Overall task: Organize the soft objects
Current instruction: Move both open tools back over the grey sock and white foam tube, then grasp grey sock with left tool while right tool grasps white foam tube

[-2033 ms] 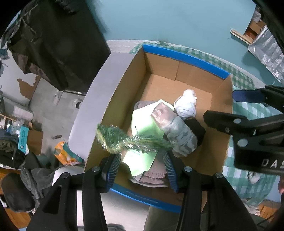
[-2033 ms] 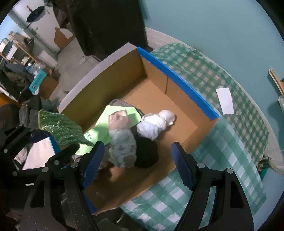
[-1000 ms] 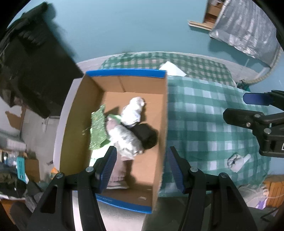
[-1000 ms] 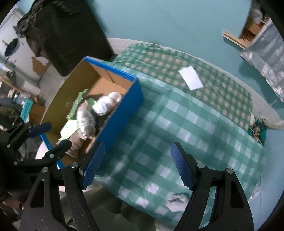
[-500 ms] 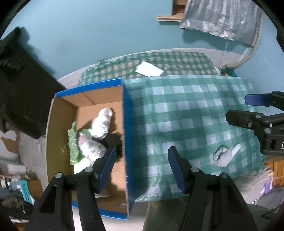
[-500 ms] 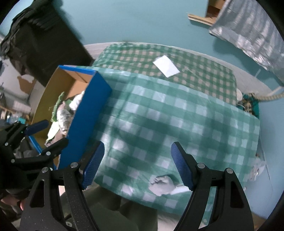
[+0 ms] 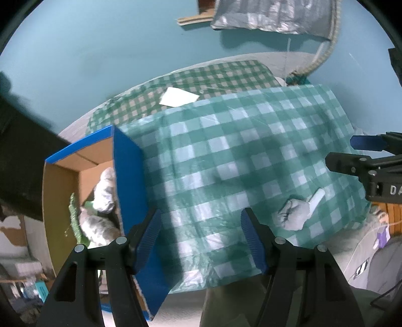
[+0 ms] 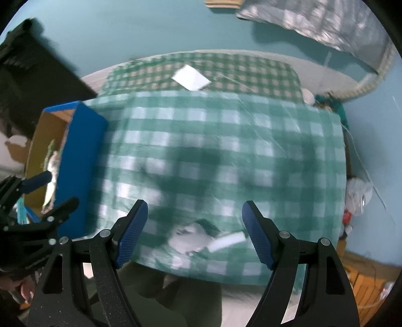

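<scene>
A cardboard box (image 7: pixel 128 176) with blue edges stands at the left end of the green checked tablecloth (image 7: pixel 226 151). It holds a white bundle (image 7: pixel 105 193), a green tinsel piece (image 7: pixel 74 216) and a grey bundle (image 7: pixel 98 227). My left gripper (image 7: pixel 201 239) hovers over the cloth just right of the box, its jaws opening with nothing between them. A grey-white soft bundle (image 8: pixel 191 239) with a white strip lies near the table's front edge. My right gripper (image 8: pixel 194 234) hangs open high above it, not touching. The same bundle (image 7: pixel 294 216) shows right of the left fingers.
A white sheet of paper (image 8: pixel 192 78) lies on the far part of the cloth. A silver cover (image 7: pixel 271 15) and a rope (image 7: pixel 319 55) are on the blue floor beyond. Clutter (image 8: pixel 359 191) sits off the table's right end. A person's trousers (image 8: pixel 181 296) are below the front edge.
Both grippers have swung right, from over the box to over the tablecloth. The green tinsel piece left the left gripper and lies in the box. The grey-white bundle came under the right gripper.
</scene>
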`<state>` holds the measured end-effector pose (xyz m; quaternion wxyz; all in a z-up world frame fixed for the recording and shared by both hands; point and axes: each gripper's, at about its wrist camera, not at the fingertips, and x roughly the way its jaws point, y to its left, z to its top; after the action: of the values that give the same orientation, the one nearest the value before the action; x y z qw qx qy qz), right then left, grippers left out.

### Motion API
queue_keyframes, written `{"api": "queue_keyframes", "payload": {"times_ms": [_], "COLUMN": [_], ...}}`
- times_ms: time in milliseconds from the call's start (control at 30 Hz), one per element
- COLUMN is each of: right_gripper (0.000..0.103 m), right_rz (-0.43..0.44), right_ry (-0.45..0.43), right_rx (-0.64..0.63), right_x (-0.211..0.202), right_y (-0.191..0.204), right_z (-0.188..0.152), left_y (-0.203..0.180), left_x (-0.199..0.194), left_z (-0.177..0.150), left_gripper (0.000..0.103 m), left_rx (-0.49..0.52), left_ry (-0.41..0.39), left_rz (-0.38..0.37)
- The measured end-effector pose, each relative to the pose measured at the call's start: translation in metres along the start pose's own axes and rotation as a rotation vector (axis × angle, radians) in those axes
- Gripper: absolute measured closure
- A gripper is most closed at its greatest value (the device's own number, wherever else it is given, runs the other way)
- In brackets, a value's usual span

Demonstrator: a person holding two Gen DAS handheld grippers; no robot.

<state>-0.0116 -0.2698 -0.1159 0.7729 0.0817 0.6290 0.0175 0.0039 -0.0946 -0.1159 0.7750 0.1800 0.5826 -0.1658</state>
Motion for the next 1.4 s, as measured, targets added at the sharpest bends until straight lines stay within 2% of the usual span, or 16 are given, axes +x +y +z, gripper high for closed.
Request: {"api": "queue_keyframes", "payload": {"times_ms": [300,433,567,733,1033,1400], "right_gripper": [0.025,0.025,0.025,0.025,0.025,0.025], "right_rz": [-0.030,-0.026,-0.017,-0.016,-0.026,-0.016], "right_ry": [0.068,0.087,0.103,0.123,0.145,0.152], "right_rx": [0.165,0.224,0.279,0.331,0.403,0.427], "right_x": [0.031,0.043,0.057,0.072,0.082,0.083], "right_y": [-0.054,-0.067,-0.078,-0.088,-0.113,-0.121], "right_z": [-0.030,-0.038,-0.047,-0.059,-0.079,-0.086], "left_y": [-0.040,-0.054,-0.073,-0.096,-0.129,-0.148], "left_x": [0.025,0.034,0.045,0.056,0.074,0.110], "left_z": [0.000,0.000,0.001,0.002,-0.002,-0.010], "left_gripper": [0.032,0.031,0.023,0.021,0.019,0.019], "left_rx": [0.117,0.145,0.185,0.228,0.318,0.349], "left_ry": [0.029,0.034,0.049,0.062,0.075,0.141], "left_rz": [-0.042,-0.095,-0.166,-0.227,-0.224,-0.182]}}
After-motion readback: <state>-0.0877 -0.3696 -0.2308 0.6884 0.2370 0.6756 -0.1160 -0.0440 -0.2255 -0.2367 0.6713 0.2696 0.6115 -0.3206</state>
